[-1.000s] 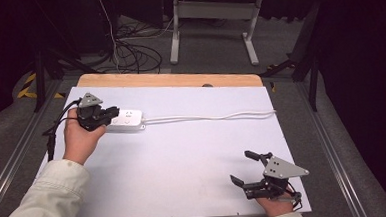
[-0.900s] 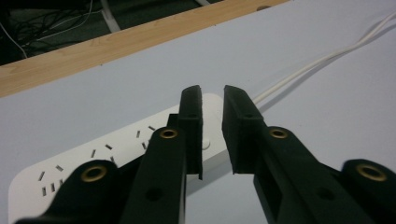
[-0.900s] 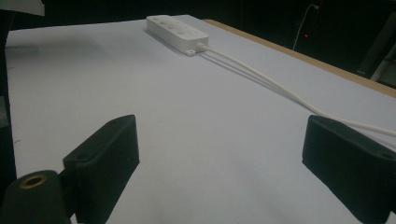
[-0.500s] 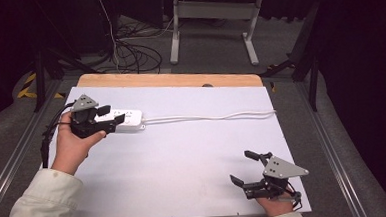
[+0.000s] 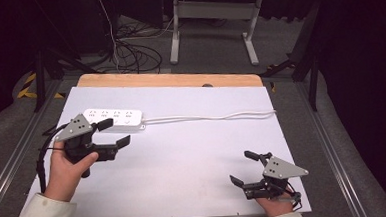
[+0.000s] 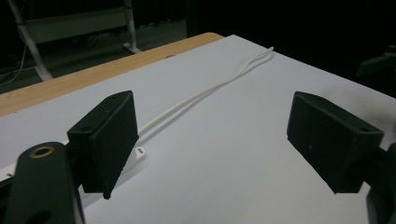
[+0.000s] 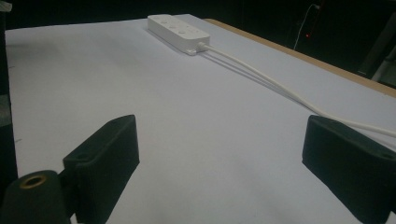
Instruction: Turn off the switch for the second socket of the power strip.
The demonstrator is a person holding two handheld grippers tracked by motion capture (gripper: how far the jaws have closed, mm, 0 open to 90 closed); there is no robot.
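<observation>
Holding left gripper (image 5: 116, 132) wide open just near of power strip (image 5: 113, 117); right gripper (image 5: 243, 168) resting open, near right, gripping nothing.

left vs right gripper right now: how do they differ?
The left gripper sits at the table's far left, right beside the power strip; the right gripper is at the near right edge, well clear of it. Left points right, right points left. Both are open and empty.

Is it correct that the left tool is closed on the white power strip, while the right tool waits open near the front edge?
Not quite. In the high view the left tool is open and apart from the white power strip, holding nothing. The right tool is indeed open near the front edge.
</observation>
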